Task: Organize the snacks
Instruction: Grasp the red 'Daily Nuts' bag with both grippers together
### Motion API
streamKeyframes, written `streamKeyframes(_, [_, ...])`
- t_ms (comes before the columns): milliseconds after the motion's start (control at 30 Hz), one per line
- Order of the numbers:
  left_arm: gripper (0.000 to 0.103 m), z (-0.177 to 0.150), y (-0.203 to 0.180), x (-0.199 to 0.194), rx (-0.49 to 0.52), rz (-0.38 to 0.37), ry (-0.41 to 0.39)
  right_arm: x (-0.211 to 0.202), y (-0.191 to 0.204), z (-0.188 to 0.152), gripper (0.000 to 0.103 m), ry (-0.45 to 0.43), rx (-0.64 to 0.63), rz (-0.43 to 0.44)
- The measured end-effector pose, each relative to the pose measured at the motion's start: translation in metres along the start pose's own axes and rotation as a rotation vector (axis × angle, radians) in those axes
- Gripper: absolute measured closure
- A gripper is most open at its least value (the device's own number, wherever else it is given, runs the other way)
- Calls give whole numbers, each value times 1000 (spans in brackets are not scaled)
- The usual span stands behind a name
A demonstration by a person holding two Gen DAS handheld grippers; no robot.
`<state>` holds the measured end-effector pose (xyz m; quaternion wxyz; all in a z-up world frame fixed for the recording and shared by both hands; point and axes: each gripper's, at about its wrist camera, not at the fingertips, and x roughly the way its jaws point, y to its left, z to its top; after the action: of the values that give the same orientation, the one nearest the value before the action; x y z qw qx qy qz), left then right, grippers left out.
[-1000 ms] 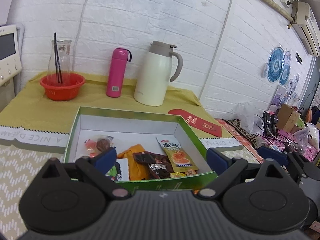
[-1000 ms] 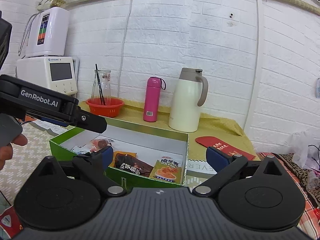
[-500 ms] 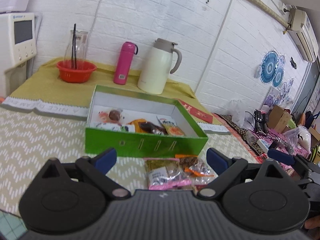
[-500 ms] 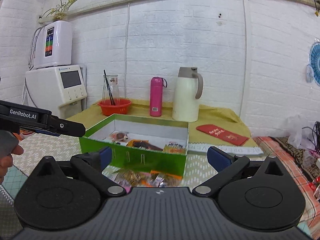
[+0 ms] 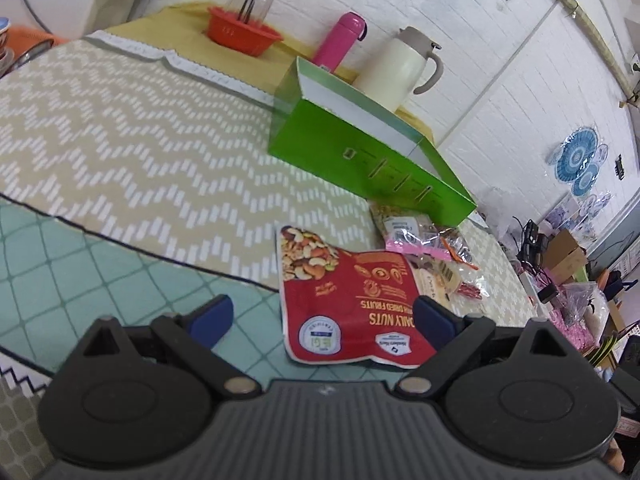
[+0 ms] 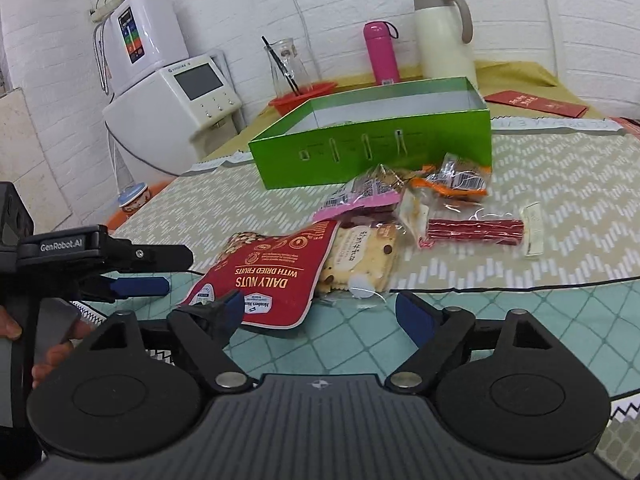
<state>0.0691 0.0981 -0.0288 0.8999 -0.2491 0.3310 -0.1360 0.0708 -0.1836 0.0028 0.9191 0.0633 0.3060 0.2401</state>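
We are hovering both grippers, jaws spread, near the nut pouch [image 5: 352, 300]; its flat, slick film risks slipping when pinched.

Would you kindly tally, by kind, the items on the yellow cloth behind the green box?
Insulated vessels: 2, the pink bottle and the cream jug
Glass carafe: 1
Orange bowl: 1
Red envelope: 1
Total: 5
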Motion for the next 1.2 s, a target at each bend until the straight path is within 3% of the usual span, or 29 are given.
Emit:
streamKeyframes(200, [10, 3, -4, 9, 58, -40, 21, 14, 6, 6, 0, 13, -6, -9])
streamKeyframes(300, [17, 2, -5, 12, 79, -73, 39, 23, 9, 6, 14, 34, -11, -1])
streamKeyframes(367, [34, 2, -6, 15, 88, -88, 52, 24, 12, 6, 27, 40, -29, 4])
streamKeyframes(400, [45, 3, -5, 16, 85, -95, 57, 25, 13, 6, 45, 46, -27, 12])
streamKeyframes(467, [45, 5, -3, 18, 74, -97, 55, 26, 14, 6, 51, 39, -37, 0])
streamKeyframes(533, [45, 6, -2, 20, 59, -104, 54, 26, 14, 6, 78, 32, -57, -32])
streamKeyframes(600, [41, 7, -2, 21, 52, -106, 48, 25, 9, 5, 90, 34, -50, -33])
streamKeyframes(633, [35, 7, -1, 22, 42, -113, 44, 24, 7, 5, 91, 36, -48, -29])
streamKeyframes(733, [32, 8, -4, 26, 48, -109, 37, 20, 7, 2, 92, 37, -58, -25])
streamKeyframes(1067, [43, 10, -28, 42, 172, -58, 55, 18, -3, -5, 89, 24, -5, 33])
streamKeyframes(1133, [47, 9, -31, 44, 169, -106, 62, 18, -5, -5, 87, 19, 12, 45])
streamKeyframes(1200, [48, 8, -38, 44, 185, -99, 64, 18, -8, -6, 85, 13, 32, 57])
